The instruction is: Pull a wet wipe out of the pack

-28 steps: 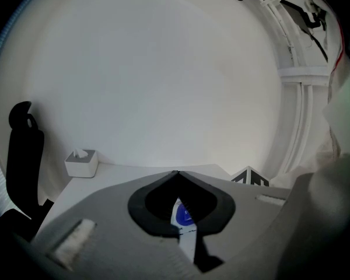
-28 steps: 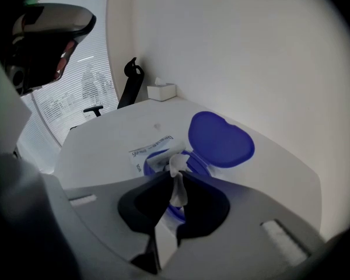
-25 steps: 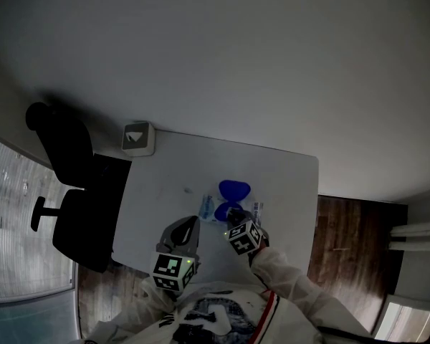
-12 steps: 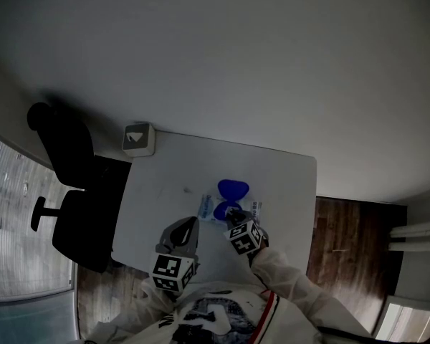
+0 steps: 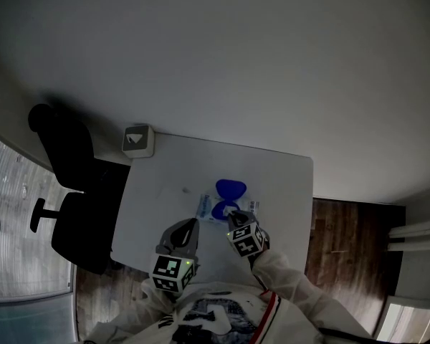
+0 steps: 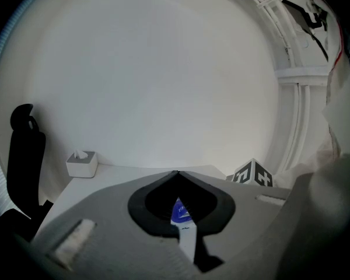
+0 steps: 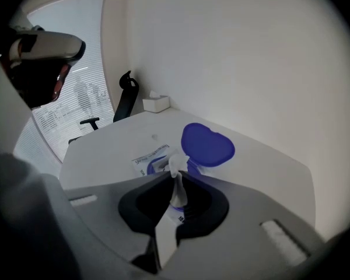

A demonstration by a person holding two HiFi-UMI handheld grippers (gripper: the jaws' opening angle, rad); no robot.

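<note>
The wet wipe pack (image 5: pixel 209 208) lies flat on the white table (image 5: pixel 287 185), its round blue lid (image 5: pixel 231 189) flipped open. In the right gripper view the pack (image 7: pixel 147 163) and its lid (image 7: pixel 207 144) lie just past the jaws. A twisted white wipe (image 7: pixel 176 167) rises from the pack's opening. My right gripper (image 7: pixel 174 175) is shut on that wipe, right over the pack (image 5: pixel 231 218). My left gripper (image 5: pixel 195 222) hovers near the table's front edge, left of the pack. Its jaws meet at the tips (image 6: pixel 176 174) with nothing held.
A white tissue box (image 5: pixel 137 139) stands at the table's far left corner. A black office chair (image 5: pixel 72 185) sits beside the table's left edge. Wooden floor (image 5: pixel 344 242) shows to the right. The right gripper's marker cube (image 6: pixel 254 175) appears in the left gripper view.
The right gripper has tilted a little over the pack, still pinching the wipe. The left gripper has stayed where it was.
</note>
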